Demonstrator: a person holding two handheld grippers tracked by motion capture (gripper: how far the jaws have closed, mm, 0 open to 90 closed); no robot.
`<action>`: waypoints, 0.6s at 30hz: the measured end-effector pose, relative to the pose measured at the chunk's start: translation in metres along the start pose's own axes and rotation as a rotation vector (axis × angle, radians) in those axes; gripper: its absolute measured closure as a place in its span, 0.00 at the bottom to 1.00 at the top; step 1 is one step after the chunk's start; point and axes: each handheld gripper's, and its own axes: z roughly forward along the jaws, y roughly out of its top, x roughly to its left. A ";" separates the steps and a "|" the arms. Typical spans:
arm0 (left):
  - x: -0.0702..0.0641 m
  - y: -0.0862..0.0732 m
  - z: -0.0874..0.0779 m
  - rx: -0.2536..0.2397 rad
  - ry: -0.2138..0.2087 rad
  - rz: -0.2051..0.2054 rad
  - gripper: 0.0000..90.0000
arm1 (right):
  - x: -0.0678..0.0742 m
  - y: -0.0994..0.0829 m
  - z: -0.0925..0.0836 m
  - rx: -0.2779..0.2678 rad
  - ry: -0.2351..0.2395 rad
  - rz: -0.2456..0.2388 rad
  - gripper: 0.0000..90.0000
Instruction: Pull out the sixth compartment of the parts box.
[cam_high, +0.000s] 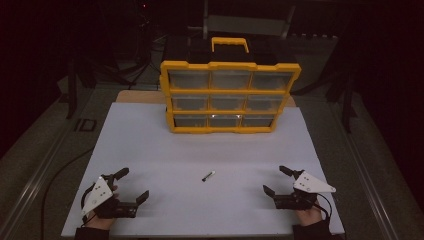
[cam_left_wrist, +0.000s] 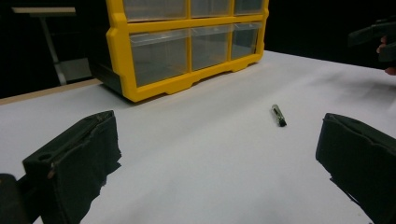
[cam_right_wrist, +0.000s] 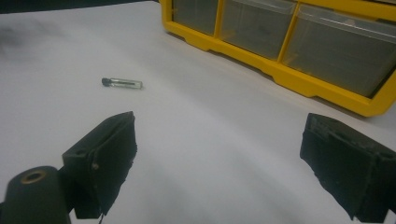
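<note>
Hands rest low, left gripper (cam_high: 134, 185) and right gripper (cam_high: 275, 180) jaws spread.

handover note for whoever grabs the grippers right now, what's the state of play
Left gripper: jaws wide open, nothing between them, resting low at the near left of the white board.
Right gripper: jaws wide open, nothing held, at the near right.
Small clear vial with a dark cap: lying flat on the board between the two grippers, apart from both.
Yellow drawer organizer: upright at the far end, all clear drawers closed.
Done: nothing visibly handled so far.
Left: likely pick up the vial and open a drawer for it, though that is a guess.
</note>
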 end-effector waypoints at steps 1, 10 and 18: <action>0.000 0.000 0.000 0.001 0.000 0.003 0.00 | 0.000 0.000 0.000 -0.002 0.001 -0.001 0.12; 0.000 0.001 -0.001 -0.010 0.006 0.004 0.00 | 0.005 0.005 -0.003 -0.002 0.005 -0.019 0.12; 0.000 0.001 -0.001 -0.012 0.003 0.001 0.00 | 0.009 0.020 -0.009 -0.041 0.028 -0.030 0.12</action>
